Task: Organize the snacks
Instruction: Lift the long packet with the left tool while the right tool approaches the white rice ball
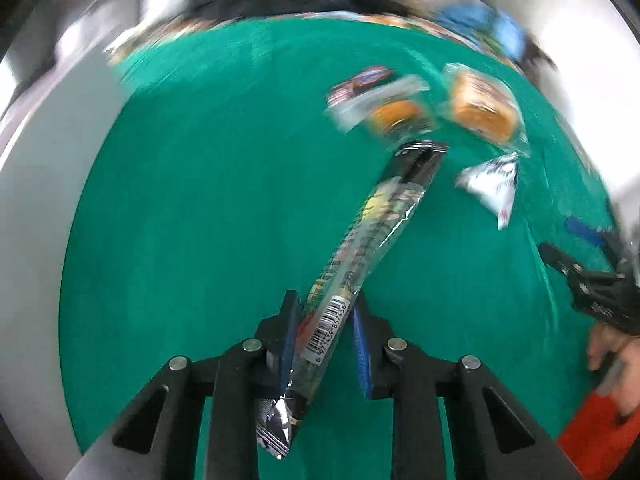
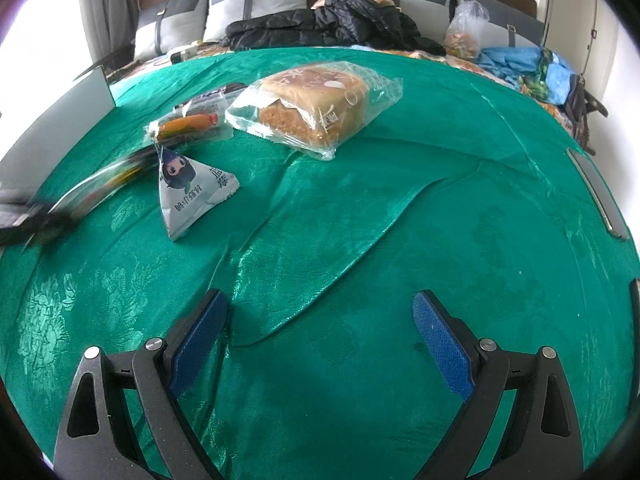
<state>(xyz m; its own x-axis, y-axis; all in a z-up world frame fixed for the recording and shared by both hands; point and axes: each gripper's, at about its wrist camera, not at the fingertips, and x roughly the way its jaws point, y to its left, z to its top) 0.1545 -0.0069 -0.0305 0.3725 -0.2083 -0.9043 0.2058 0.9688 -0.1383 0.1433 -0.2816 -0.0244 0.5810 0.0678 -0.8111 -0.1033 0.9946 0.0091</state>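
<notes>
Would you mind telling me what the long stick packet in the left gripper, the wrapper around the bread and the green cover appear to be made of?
Long stick packet: thin glossy plastic film, seemingly foil-lined; its crimped end shines silver.
Bread wrapper: clear, soft plastic; the loaf shows through and glare runs along its creases.
Green cover: woven fabric, probably satin-like; it wrinkles, shines, and carries a faint floral pattern.

both cams ride the grippers, looking steeply down along the jaws, close over the green cloth (image 2: 360,208). both views share the triangular snack pouch (image 2: 192,192) and bagged bread (image 2: 316,104).
</notes>
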